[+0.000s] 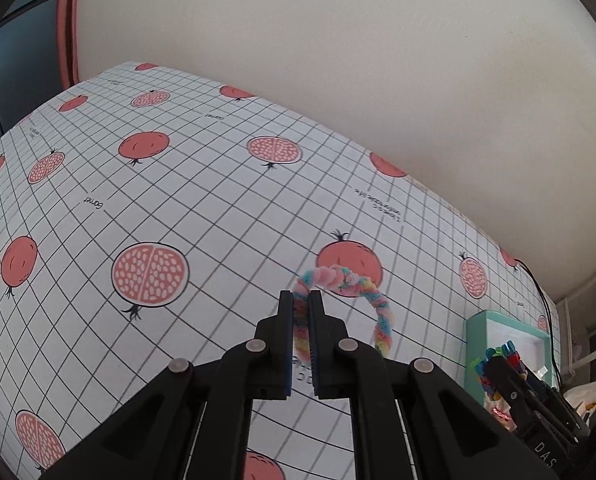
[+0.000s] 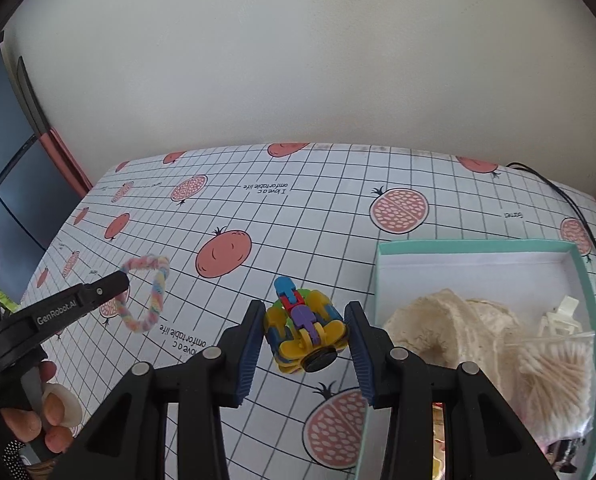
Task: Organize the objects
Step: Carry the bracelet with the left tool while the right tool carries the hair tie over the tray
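My left gripper (image 1: 302, 300) is pinched tight on the fuzzy rainbow ring (image 1: 348, 280). The ring hangs from the gripper above the tabletop (image 1: 201, 200), which has a grid & red fruit pics on it. My right gripper (image 2: 306, 320) has its jaws partway open w/ the bright plastic link toy (image 2: 304, 328) between them. The blue pads (image 2: 253, 344) sit right at the toy's sides, but I can't tell if they squeeze it. The toy is just left of the green box (image 2: 582, 264). Inside the box are a cream knit thing (image 2: 438, 320), a bag of cotton swabs (image 2: 554, 376) & a white clip (image 2: 558, 316). The ring is well left of the box, past the toy.
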`<state>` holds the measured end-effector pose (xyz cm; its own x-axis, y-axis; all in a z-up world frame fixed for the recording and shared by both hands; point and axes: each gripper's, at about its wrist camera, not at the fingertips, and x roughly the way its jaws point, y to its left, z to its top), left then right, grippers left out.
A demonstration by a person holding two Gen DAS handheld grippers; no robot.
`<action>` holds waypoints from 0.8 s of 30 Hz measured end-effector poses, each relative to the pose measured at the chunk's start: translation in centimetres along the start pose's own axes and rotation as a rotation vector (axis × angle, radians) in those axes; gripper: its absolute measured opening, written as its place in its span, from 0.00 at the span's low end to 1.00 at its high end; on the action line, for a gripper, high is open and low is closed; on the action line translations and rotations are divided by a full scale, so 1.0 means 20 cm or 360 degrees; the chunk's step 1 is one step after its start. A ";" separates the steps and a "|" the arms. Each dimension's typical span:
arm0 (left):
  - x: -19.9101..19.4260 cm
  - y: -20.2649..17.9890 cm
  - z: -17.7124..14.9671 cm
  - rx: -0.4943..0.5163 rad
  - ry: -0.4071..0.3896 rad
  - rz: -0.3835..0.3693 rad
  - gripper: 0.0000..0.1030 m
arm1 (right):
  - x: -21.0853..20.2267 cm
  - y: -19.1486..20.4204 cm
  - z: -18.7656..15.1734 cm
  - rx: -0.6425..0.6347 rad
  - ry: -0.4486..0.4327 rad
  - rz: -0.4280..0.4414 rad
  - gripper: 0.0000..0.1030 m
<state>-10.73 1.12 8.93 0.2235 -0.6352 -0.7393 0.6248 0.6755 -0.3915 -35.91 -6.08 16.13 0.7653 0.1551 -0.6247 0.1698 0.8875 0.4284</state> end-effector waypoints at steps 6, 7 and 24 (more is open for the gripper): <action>-0.11 -0.23 -0.06 0.0061 0.0000 -0.0104 0.06 | -0.18 -0.11 -0.01 -0.0035 -0.0017 -0.0091 0.42; -0.13 -0.26 -0.08 0.0070 0.0002 -0.0120 0.06 | -0.21 -0.14 -0.02 -0.0035 -0.0020 -0.0106 0.42; -0.43 -0.75 -0.34 0.0356 0.0006 -0.0297 0.06 | -0.68 -0.49 -0.15 -0.0011 -0.0024 -0.0321 0.42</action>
<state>-27.07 -1.00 17.38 0.0869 -0.7391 -0.6679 0.8044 0.4476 -0.3906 -49.88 -15.56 18.41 0.7253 -0.0323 -0.6876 0.3164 0.9028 0.2913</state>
